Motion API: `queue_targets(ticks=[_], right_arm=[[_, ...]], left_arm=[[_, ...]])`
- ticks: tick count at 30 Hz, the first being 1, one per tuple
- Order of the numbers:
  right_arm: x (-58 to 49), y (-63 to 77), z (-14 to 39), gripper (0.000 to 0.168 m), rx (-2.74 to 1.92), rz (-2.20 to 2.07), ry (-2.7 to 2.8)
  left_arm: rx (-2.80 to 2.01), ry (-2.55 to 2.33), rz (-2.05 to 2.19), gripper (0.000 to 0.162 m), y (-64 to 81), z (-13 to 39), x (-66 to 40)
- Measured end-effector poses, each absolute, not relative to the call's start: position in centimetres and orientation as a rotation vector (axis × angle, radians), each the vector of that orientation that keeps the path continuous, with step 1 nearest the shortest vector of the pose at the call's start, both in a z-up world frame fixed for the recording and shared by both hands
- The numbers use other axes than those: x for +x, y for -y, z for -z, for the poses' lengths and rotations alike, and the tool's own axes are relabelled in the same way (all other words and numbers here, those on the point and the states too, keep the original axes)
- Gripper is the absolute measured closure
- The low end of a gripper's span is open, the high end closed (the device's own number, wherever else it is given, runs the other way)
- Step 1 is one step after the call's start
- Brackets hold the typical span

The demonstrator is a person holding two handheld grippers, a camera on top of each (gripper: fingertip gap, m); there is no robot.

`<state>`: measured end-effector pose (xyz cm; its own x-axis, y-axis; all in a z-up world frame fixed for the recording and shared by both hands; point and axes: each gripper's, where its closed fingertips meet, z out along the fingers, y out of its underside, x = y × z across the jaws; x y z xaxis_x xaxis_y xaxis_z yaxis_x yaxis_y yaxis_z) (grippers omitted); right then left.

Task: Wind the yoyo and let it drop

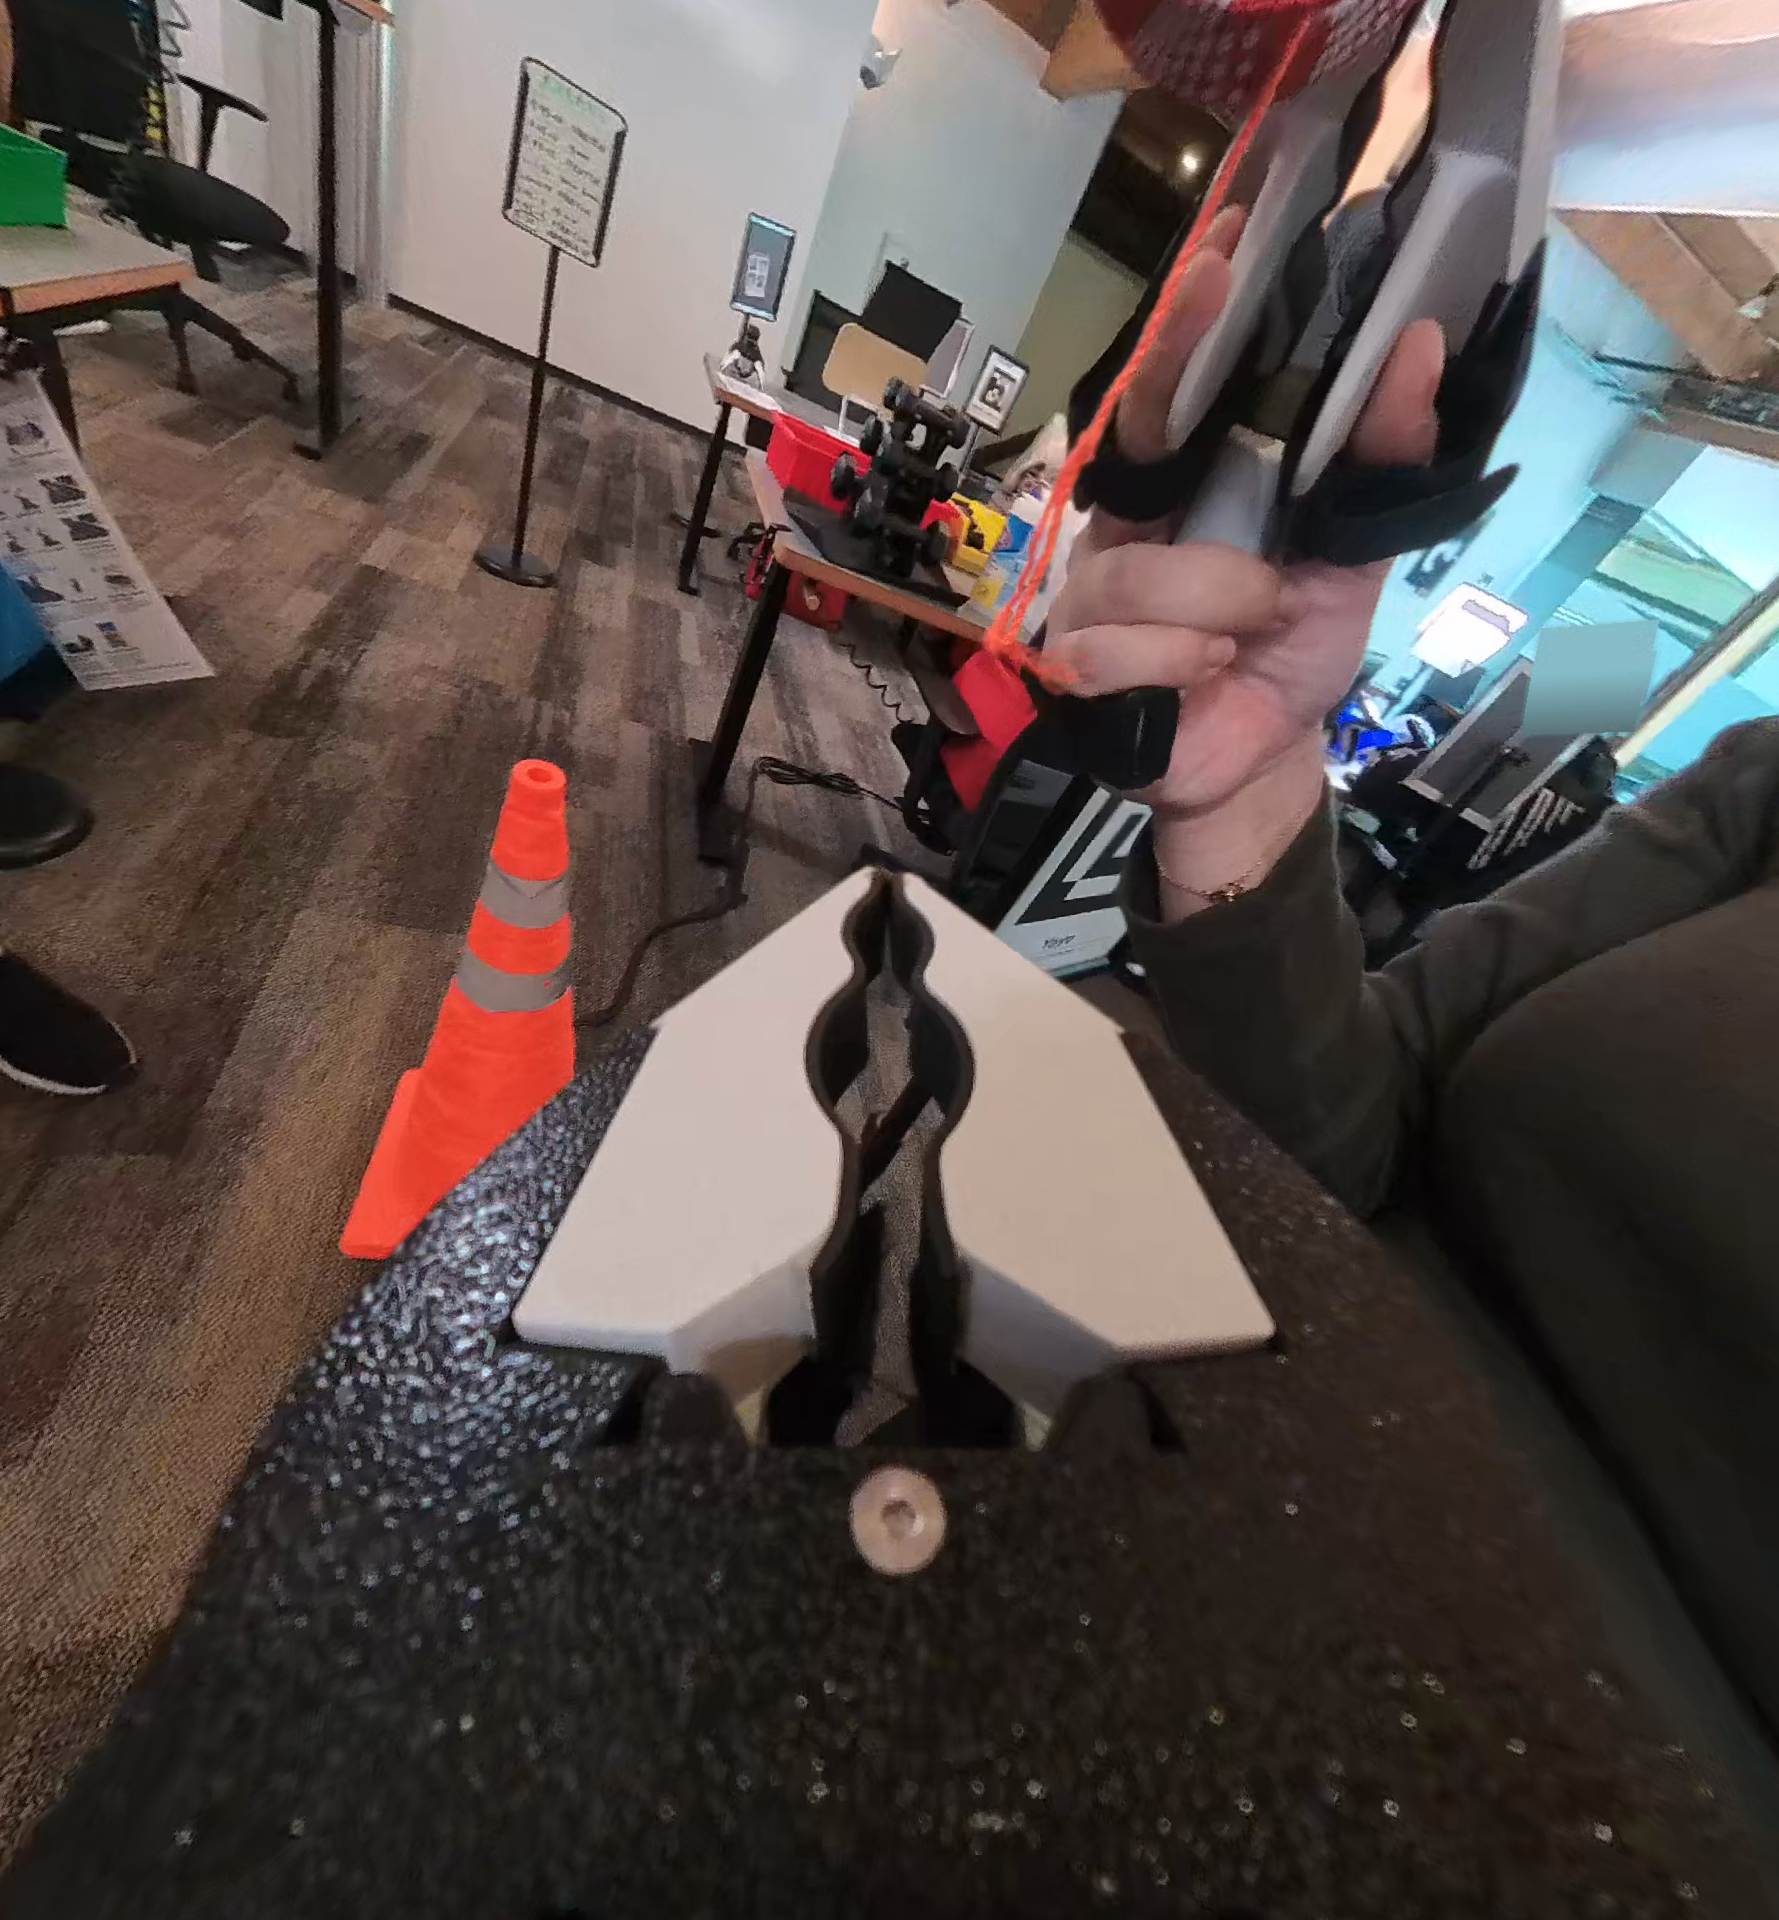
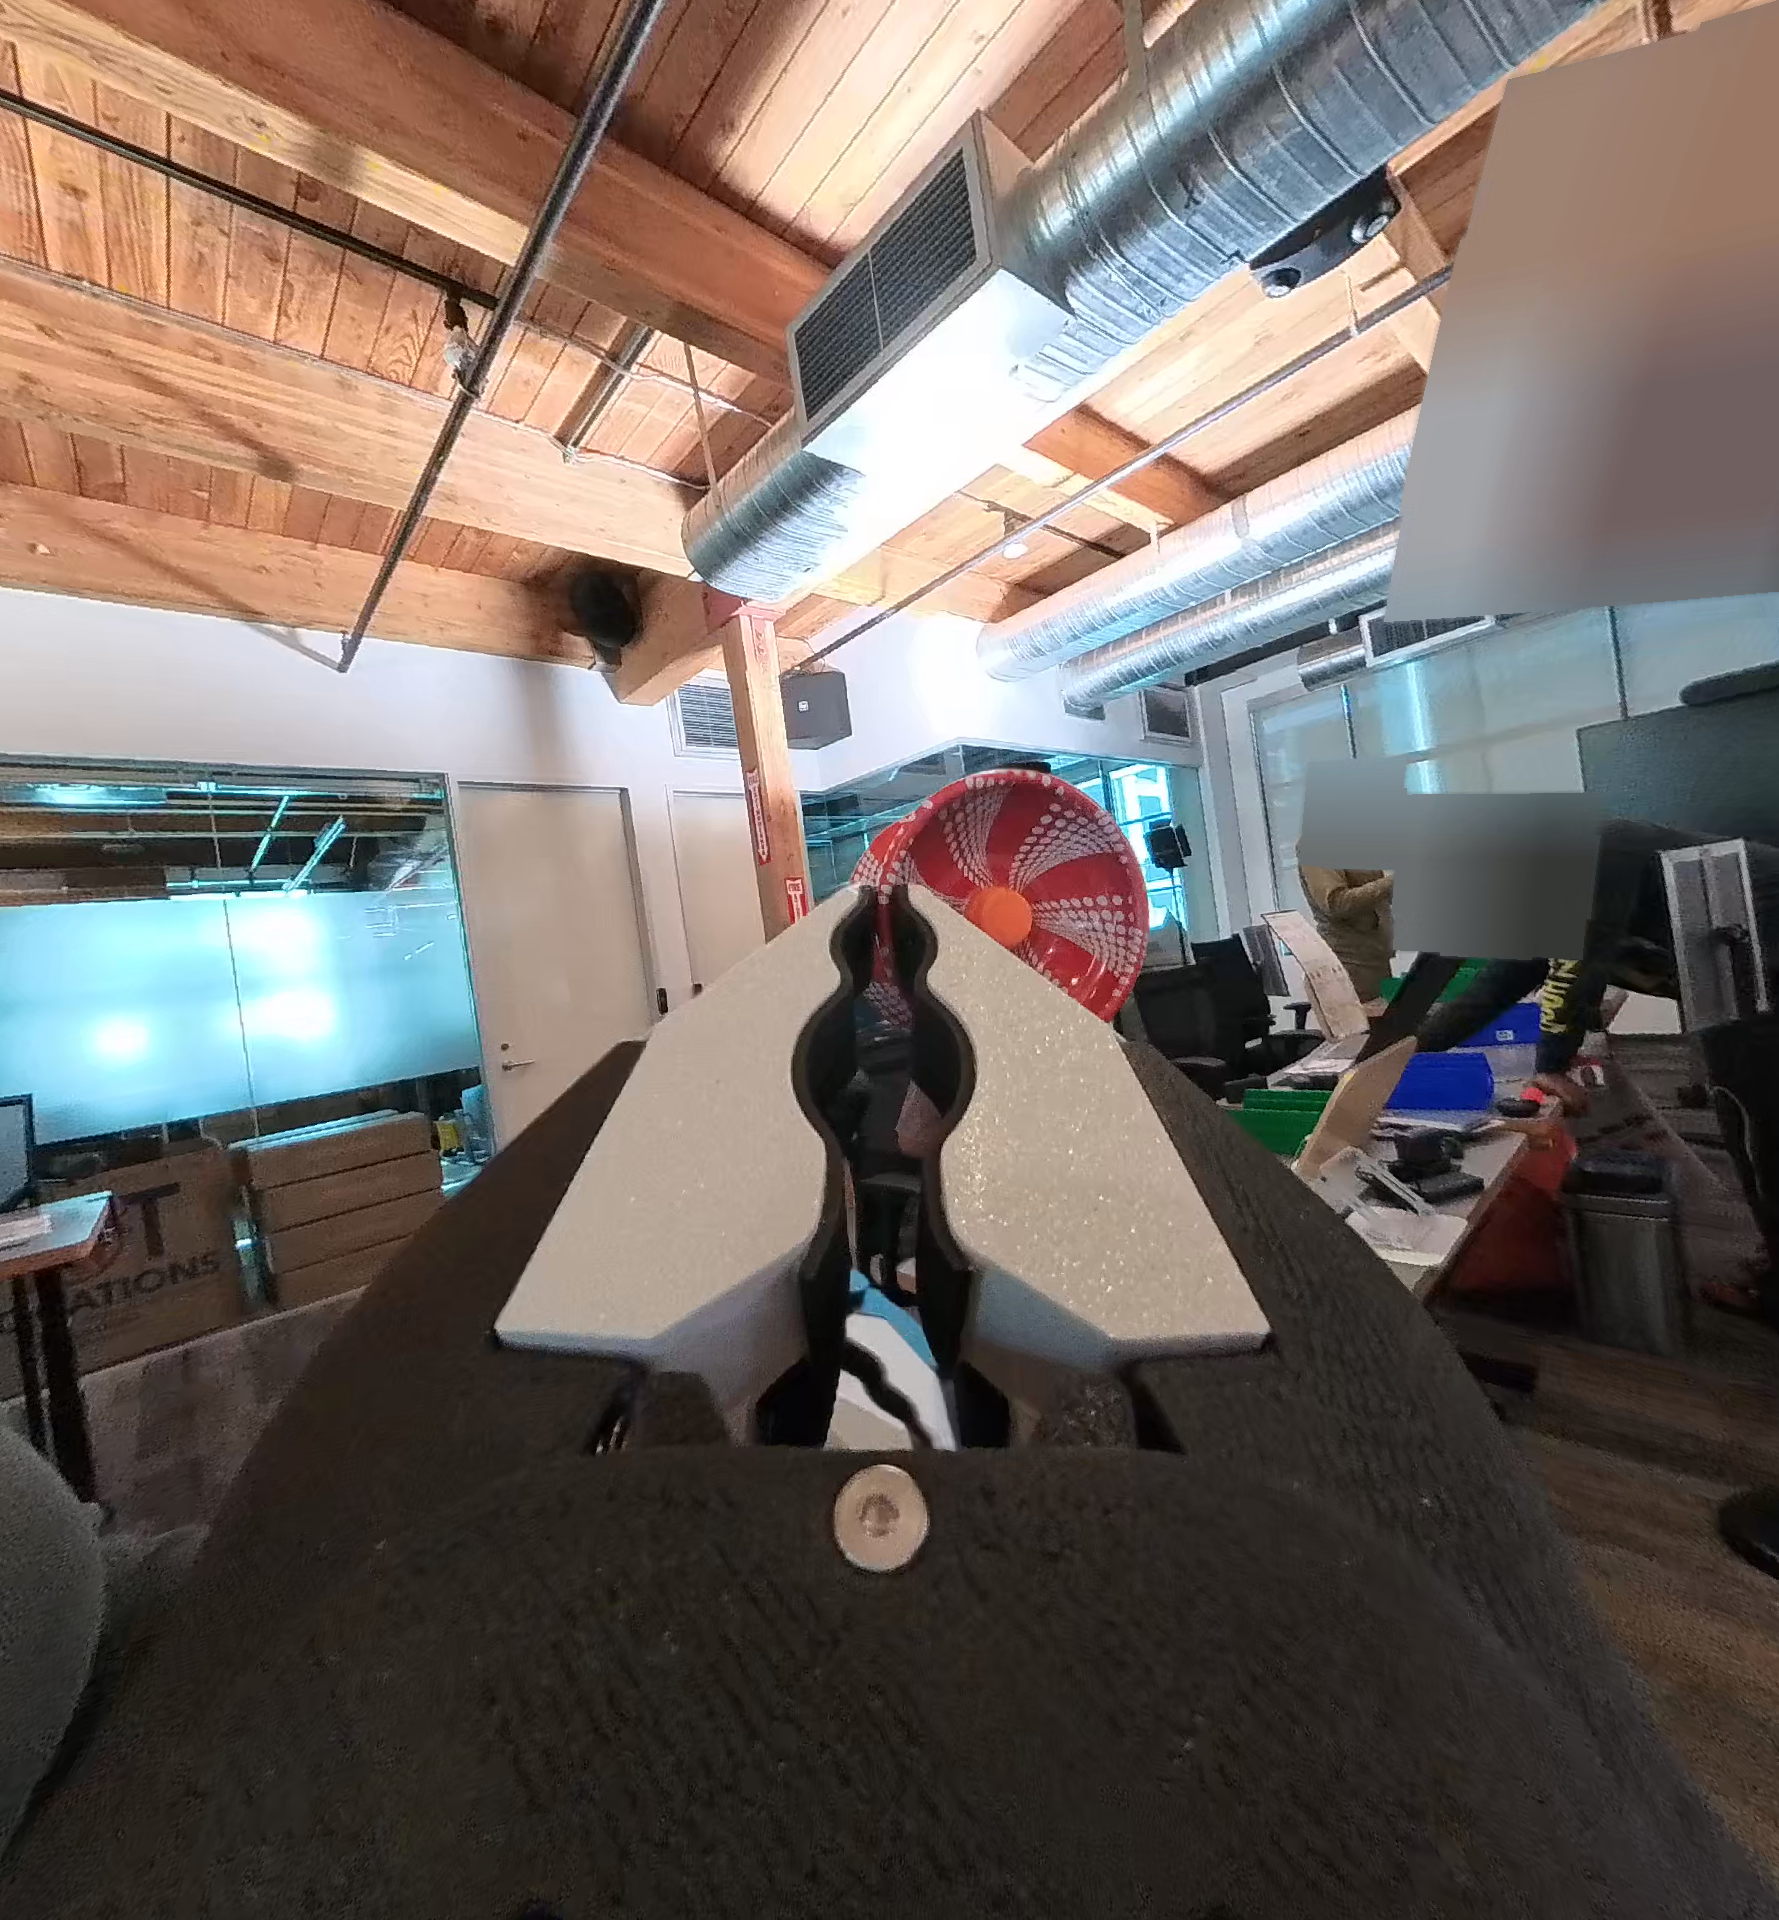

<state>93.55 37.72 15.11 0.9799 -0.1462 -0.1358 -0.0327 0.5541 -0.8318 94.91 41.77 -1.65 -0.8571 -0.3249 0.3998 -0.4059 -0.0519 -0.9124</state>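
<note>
Right gripper (image 2: 890,914), raised toward the ceiling: its jaws are pressed together on the yoyo (image 2: 1020,914), a red disc with a white dotted swirl and an orange hub, which stands at the fingertips near 12 o'clock in the right wrist view. The pinch seems to fall in the groove between the two halves, probably to steady the disc while the cord is taken up.

Left gripper (image 1: 890,894), held lower and level: jaws narrow, tips nearly touching, nothing visible between them. In its view the right gripper appears at 1 o'clock, gripped by the person's hand (image 1: 1249,644). The orange string (image 1: 1145,343) runs down from the yoyo at the upper edge to that hand, where its lower end gathers; the slack suggests winding is unfinished and the drop not yet due.

Background: an orange traffic cone (image 1: 490,1039) on the floor at 9 o'clock; a red bin (image 1: 812,452) on a far surface, contents unclear.
</note>
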Motion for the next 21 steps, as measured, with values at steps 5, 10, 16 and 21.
queue_targets(ticks=[5, 10, 16, 21], right_arm=[[93.7, -37.8, -14.9, 0.168, -1.011, 0.092, -0.189], [94.0, -38.5, -14.9, 0.168, -1.02, 0.059, -0.177], [93.6, -39.7, -15.1, 0.168, -1.05, 0.05, -0.148], [94.1, -39.0, -14.9, 0.168, -1.034, 0.041, -0.169]], left_arm=[[1.189, 2.34, -2.16, 0.095, -44.5, 1.9, 97.3], [1.787, 3.044, -2.161, 0.043, -55.4, -3.1, 106.9], [1.947, 3.524, -0.888, 0.023, -65.2, 1.0, 118.6], [1.841, 3.597, -0.607, 0.027, -66.4, 3.4, 120.0]])
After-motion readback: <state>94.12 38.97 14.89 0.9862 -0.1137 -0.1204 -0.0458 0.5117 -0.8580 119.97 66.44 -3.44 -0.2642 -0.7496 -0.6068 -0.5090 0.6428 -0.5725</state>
